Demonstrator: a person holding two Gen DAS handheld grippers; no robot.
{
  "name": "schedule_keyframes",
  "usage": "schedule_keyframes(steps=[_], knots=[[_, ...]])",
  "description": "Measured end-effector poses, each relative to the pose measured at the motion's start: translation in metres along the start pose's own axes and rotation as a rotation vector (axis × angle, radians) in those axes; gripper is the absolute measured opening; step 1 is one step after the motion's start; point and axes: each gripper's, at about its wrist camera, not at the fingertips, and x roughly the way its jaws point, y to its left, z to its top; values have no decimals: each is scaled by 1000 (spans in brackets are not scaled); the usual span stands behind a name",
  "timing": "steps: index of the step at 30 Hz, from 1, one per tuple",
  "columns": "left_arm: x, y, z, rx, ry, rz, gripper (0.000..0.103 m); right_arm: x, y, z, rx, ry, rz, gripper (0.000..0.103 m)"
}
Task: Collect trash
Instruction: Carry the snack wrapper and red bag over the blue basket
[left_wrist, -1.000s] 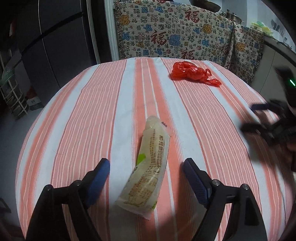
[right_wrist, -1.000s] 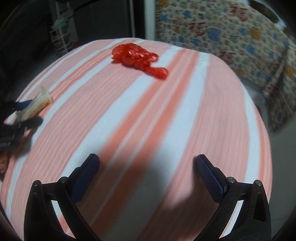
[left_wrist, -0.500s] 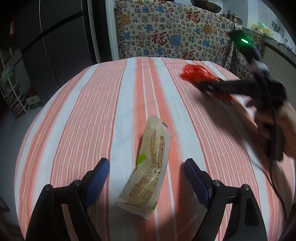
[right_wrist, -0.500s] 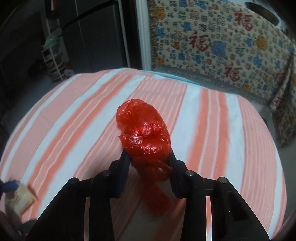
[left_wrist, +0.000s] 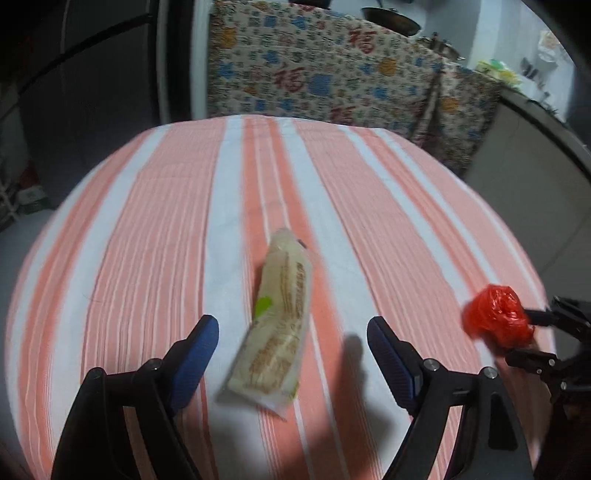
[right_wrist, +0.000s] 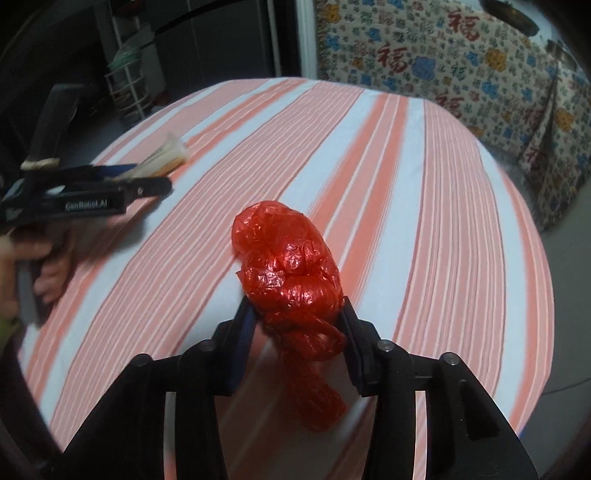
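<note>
A crumpled red plastic bag (right_wrist: 288, 266) sits between the pads of my right gripper (right_wrist: 295, 310), which grip its knotted lower part; the jaws are opening slightly while the bag hangs above the striped table. The left wrist view shows the same bag (left_wrist: 495, 319) and right gripper (left_wrist: 532, 336) at the table's near right edge. A pale, printed food wrapper (left_wrist: 284, 295) lies flat on the cloth. My left gripper (left_wrist: 290, 325) stands open over the wrapper's near half, and its blue pads do not touch it. From the right wrist view, the left gripper (right_wrist: 147, 177) and wrapper (right_wrist: 170, 155) are at the left.
The round table (left_wrist: 147, 221) has an orange-and-white striped cloth. A patterned fabric (left_wrist: 325, 74) covers furniture behind it. A dark fridge (left_wrist: 92, 74) stands at the back left and a counter (left_wrist: 535, 122) at the right. A wire rack (right_wrist: 125, 85) stands on the floor.
My right gripper reached the red bag at the far side of the table, closed on it and carried it to the near right edge. The left gripper stayed open over the wrapper.
</note>
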Motion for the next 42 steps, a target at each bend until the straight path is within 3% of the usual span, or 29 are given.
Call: schedule_keyframes(steps=[1,3,8,11,13,14,15,16,23,31,38,42], knots=[[-3,2,0,6,9,-26,85,-6,-2,1,-15,4,12,70],[-11,2,2,39,5,-53,85,-14,-2,3,-59,4,8,75],[-1,-4,15,101,68,-78,83,-8,11,22,-149,53,31,76],[11,-16,17,173,122,-13,82,5,20,33,-162,91,22,76],[14,-24,18,228,133,27,69,17,20,38,-152,137,3,76],[15,-26,18,239,136,38,55,23,18,40,-134,154,2,75],[15,-27,20,242,134,46,36,24,16,40,-118,163,9,63],[14,-27,21,234,134,42,25,25,13,39,-103,170,15,46],[-3,-41,16,196,74,-13,21,-16,-6,25,17,74,35,44],[-32,-151,9,256,21,-217,21,-83,-73,-13,234,-44,29,44],[-26,-270,7,327,54,-433,21,-148,-166,-76,422,-89,-103,44],[-4,-332,1,371,91,-491,21,-164,-216,-119,538,-75,-153,44]])
